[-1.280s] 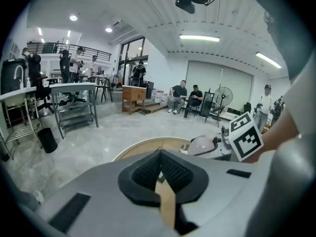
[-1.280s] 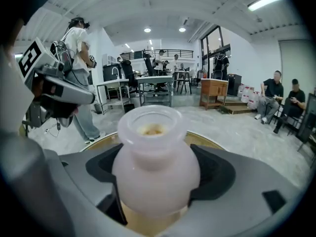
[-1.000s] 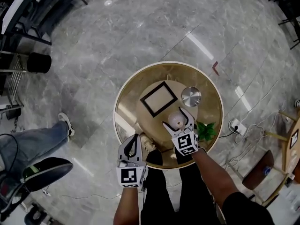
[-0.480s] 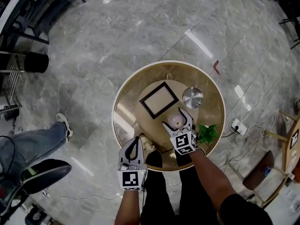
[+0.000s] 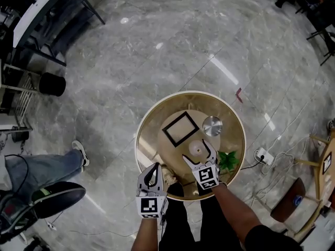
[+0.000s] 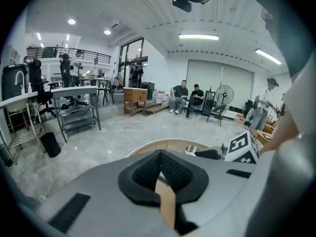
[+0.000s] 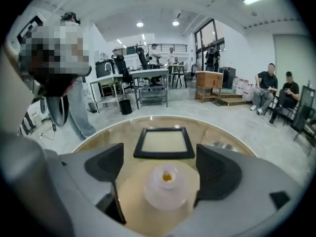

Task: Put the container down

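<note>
The frosted container [image 7: 167, 187] looks down on the surface [image 5: 149, 135], your right hand-held gripper [image 5: 197, 151] gaping around it. Your left hand-held gripper [image 5: 155, 167] is closed, empty; just withdraw.

On our round table [image 5: 149, 140] we list: frame [image 5: 179, 128] far left, disc [image 5: 212, 125] just right of it, container [image 5: 197, 148] nearer us between the right gripper's [image 5: 198, 153] parted jaws, plant [image 5: 227, 160] near right edge; left gripper [image 5: 155, 167] at the near left rim
</note>
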Available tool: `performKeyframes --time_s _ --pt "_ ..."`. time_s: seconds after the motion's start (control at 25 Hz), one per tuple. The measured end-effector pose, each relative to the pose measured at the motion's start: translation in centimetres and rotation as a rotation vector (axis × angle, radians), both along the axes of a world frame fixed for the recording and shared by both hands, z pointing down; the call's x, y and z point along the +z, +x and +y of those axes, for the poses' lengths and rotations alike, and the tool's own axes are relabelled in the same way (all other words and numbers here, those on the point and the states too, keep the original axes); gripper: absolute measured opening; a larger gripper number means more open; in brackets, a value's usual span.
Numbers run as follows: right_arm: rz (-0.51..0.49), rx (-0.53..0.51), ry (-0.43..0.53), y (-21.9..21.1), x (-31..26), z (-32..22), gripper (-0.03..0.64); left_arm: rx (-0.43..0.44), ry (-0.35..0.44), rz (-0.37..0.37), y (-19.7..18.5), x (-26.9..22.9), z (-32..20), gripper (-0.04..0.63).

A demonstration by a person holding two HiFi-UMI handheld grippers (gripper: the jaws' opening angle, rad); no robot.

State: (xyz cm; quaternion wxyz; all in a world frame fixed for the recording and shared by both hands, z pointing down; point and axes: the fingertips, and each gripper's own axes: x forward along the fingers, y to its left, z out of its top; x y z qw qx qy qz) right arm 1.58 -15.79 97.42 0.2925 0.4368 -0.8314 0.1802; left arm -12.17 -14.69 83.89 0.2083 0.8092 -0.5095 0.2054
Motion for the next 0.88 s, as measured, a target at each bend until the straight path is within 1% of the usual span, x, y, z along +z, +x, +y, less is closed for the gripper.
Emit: performKeyframes --time_s 0.12,0.24,0.36,0.48,0.64,0.72,0.8,0.88 --pt "-0.089 -0.029 0.086 -1.7 -7.3 0.9 0.435 -0.006 0.013 0.002 -0.2 -3.5 0.3 -0.006" --pt "-0.163 -0.053 0.193 -3.2 -15.6 0.0 0.434 0.017 0.068 -0.024 -0.3 -7.5 -0.6 -0.006" --pt "-0.214 -0.061 0.287 -3.8 -23.8 -0.5 0.434 0.021 0.115 -0.012 -0.3 -12.0 -1.1 -0.006" --pt "-0.242 -0.074 0.348 -3.9 -30.3 -0.3 0.433 0.030 0.161 0.001 -0.1 -16.4 -1.2 -0.006" --pt "-0.251 -0.112 0.431 -3.6 -35.5 -1.5 0.428 0.040 0.238 0.004 0.1 -20.4 -2.9 -0.006" --pt "-0.255 -0.119 0.440 -3.4 -37.8 -0.6 0.408 0.038 0.253 0.020 0.2 -22.1 -2.2 -0.006" --pt "-0.244 -0.123 0.446 -3.1 -40.3 0.2 0.363 0.039 0.263 0.030 0.3 -23.8 -1.6 -0.006" --pt "-0.240 -0.128 0.495 -2.1 -41.9 0.3 0.340 0.042 0.279 0.033 0.8 -24.9 -1.2 -0.006"
